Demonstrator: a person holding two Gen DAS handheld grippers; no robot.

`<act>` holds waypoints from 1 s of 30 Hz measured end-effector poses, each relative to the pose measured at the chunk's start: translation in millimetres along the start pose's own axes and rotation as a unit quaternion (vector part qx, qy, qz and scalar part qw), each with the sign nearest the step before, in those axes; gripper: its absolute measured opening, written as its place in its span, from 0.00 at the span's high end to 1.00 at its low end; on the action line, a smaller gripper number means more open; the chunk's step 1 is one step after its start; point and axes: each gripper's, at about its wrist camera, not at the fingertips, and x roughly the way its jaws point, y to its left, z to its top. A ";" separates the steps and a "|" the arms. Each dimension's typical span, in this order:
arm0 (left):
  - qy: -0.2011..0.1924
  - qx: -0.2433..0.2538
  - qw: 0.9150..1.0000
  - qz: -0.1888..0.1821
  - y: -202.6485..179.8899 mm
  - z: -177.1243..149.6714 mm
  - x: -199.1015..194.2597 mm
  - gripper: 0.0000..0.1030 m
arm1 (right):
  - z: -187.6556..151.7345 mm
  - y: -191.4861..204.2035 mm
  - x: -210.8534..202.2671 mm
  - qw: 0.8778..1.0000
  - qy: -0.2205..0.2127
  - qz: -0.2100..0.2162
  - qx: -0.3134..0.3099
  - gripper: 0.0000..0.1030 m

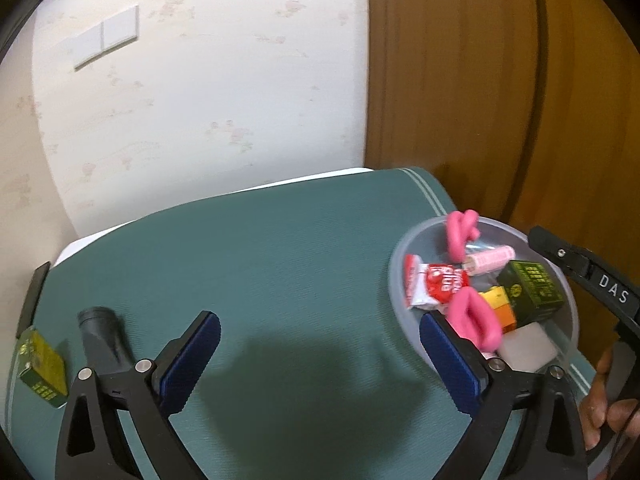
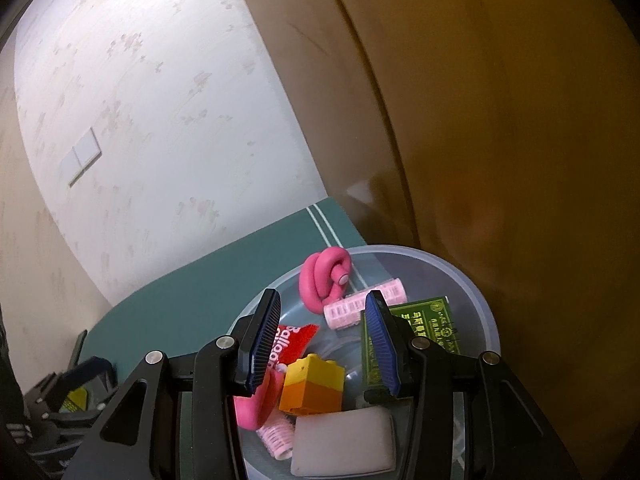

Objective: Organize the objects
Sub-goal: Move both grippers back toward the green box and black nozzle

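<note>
On the green mat (image 1: 280, 264) that covers the table, the biggest thing is a clear plastic bowl (image 1: 400, 276) near the far right corner, by the wooden door (image 1: 500, 100). It holds most of the clutter: a dark green box (image 2: 436, 324), a pale grey block (image 2: 344, 440), a yellow-and-orange toy brick (image 2: 314, 384), a red balloon packet (image 1: 438, 282), coiled pink foam curlers (image 2: 324, 276) and ribbed pink hair rollers (image 2: 348, 312). Several of these overlap, and a second roller near the bowl's front is half buried under the brick and block.

The right gripper (image 2: 320, 344) hangs over the bowl, its blue-padded fingers parted to a modest gap with nothing pinched between them; the brick sits below and behind that gap, untouched as far as I can see. A hand (image 1: 604, 404) grips its handle, cut off at the frame edge.

The left gripper (image 1: 320, 360) stands wide open and empty above bare mat, its right finger's tip overlapping the bowl's rim in view.

Off at the mat's left end lie a dark grey tube-like piece (image 1: 102, 336), blurred and hard to name, and a small green-and-yellow box (image 1: 42, 372). A black object (image 1: 34, 300) at the table's left edge is only partly visible.
</note>
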 end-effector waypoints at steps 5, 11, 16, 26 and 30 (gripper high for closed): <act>-0.001 -0.007 1.000 0.022 9.9 -4.8 -3.4 0.01 | -3.7 3.9 2.3 1.000 0.005 0.001 -0.008 0.55; 0.000 -0.015 0.999 0.038 20.4 -8.7 -6.6 0.01 | -6.3 9.5 3.0 1.000 0.007 0.001 -0.019 0.55; 0.004 -0.024 0.999 0.046 30.0 -12.2 -7.9 0.01 | -10.0 14.7 4.3 0.999 0.008 -0.001 -0.033 0.55; 0.007 -0.039 0.997 0.066 52.6 -20.1 -14.4 0.01 | -15.9 23.1 7.6 0.998 0.010 -0.008 -0.054 0.55; 0.010 -0.049 0.996 0.074 64.1 -24.6 -17.0 0.01 | -19.6 27.6 8.5 0.998 0.010 -0.010 -0.068 0.55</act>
